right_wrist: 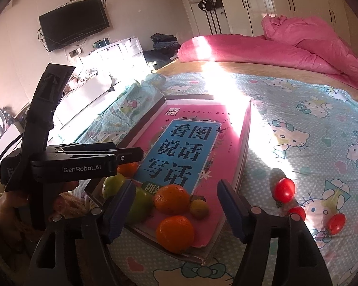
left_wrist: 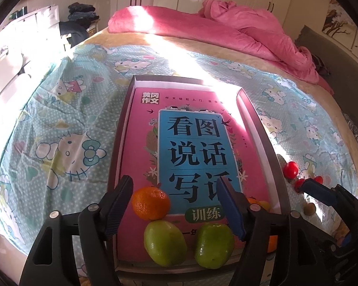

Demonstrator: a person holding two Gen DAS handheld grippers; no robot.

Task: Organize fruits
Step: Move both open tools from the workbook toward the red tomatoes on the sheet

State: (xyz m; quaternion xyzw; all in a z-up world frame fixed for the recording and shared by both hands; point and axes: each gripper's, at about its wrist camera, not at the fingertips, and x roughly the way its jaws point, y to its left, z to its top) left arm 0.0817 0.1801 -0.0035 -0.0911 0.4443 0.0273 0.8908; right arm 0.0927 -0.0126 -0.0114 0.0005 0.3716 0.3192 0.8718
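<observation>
Both sets of jaws stand wide, gripping nothing. Under the left gripper two smooth green round fruits touch a dimpled orange mandarin on a pink book inside a shallow grey tray. Under the right gripper lie two more mandarins. At three o'clock, three small red tomatoes sit on the cartoon-print bedsheet.

On the pink book lie three oranges: one at its far left corner, two near its right corner. Two green fruits sit along its near edge. One small yellowish fruit lies beside the oranges. Three cherry tomatoes lie right of the book.
</observation>
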